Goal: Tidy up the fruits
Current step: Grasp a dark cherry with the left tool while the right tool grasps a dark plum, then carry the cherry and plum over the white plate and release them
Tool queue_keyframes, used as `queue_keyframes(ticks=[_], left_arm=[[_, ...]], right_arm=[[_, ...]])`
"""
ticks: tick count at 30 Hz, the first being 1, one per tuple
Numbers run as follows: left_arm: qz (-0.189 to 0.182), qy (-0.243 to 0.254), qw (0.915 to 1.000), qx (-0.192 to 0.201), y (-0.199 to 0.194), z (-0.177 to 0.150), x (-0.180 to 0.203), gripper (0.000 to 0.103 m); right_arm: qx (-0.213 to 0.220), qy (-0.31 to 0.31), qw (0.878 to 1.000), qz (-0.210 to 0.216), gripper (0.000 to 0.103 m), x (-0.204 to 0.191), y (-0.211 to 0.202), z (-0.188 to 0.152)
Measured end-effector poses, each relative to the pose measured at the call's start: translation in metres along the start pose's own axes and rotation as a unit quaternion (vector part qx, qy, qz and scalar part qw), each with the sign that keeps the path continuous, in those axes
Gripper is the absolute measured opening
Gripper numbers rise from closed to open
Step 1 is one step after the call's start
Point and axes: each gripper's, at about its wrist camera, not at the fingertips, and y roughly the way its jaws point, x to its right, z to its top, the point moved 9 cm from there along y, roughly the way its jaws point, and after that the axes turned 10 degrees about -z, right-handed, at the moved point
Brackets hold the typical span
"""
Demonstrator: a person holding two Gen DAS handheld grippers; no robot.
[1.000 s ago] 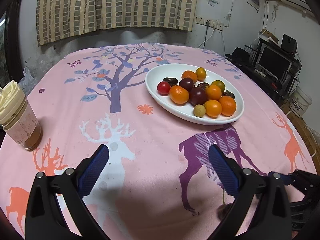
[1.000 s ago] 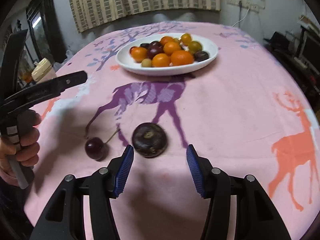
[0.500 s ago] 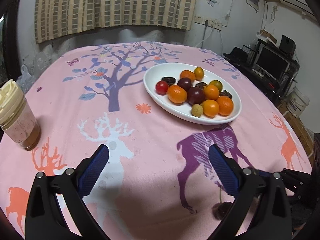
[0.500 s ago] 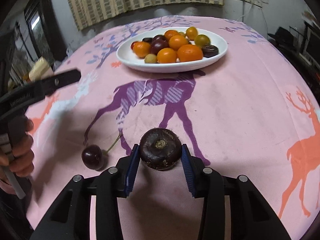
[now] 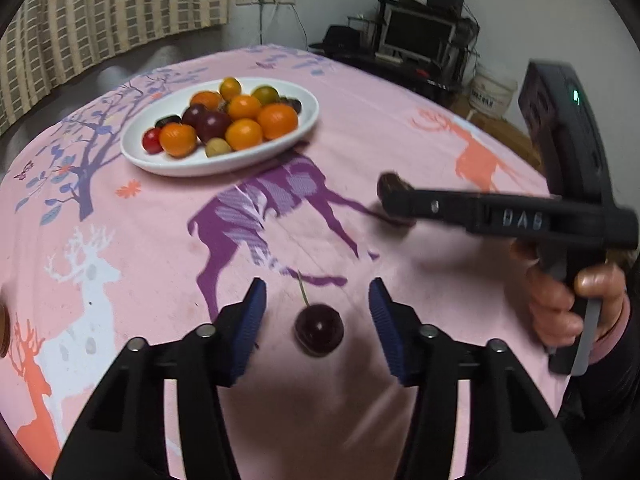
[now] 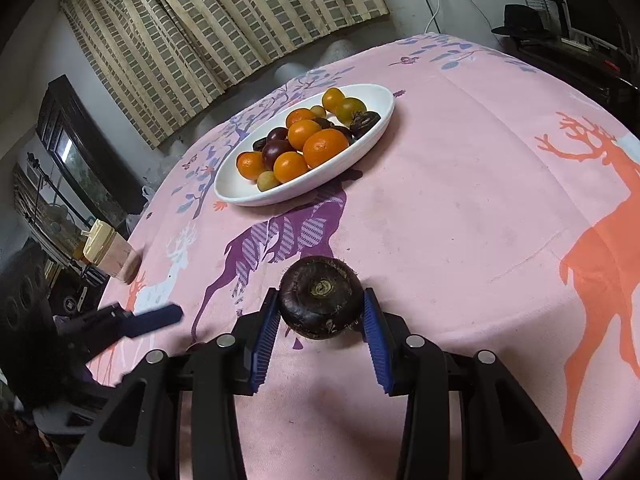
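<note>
Low in frame centre, between the left gripper (image 5: 317,322) closing blue pads: cherry (image 5: 319,330), untouched, stem pointing up-frame; right gripper (image 6: 320,330) clamping dark fruit (image 6: 320,304).

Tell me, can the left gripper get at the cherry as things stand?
Probably yes. The cherry lies on the cloth between the left gripper's closing jaws, not yet touched, and nothing blocks it. The right gripper, holding the dark fruit, is off to the side.

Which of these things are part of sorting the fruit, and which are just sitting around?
Part of the job:
cherry between the closing left gripper
dark round fruit clamped in the right gripper
plate of fruit

Lying about:
lidded cup
monitor
bucket
</note>
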Motion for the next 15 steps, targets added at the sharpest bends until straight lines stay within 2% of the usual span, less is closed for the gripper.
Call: queue_keyframes(ticks=[9, 13, 15], left_arm=[[0.004, -0.001, 0.9996, -0.028, 0.011, -0.013, -0.003, 0.047], [0.003, 0.003, 0.9991, -0.041, 0.017, -0.017, -0.002, 0.036], [0.009, 0.01, 0.9989, -0.045, 0.019, -0.019, -0.001, 0.036]], right_arm=[[-0.004, 0.006, 1.0, 0.009, 0.042, 0.002, 0.001, -0.001], [-0.004, 0.006, 1.0, 0.009, 0.042, 0.002, 0.001, -0.001], [-0.004, 0.006, 1.0, 0.009, 0.042, 0.002, 0.001, -0.001]])
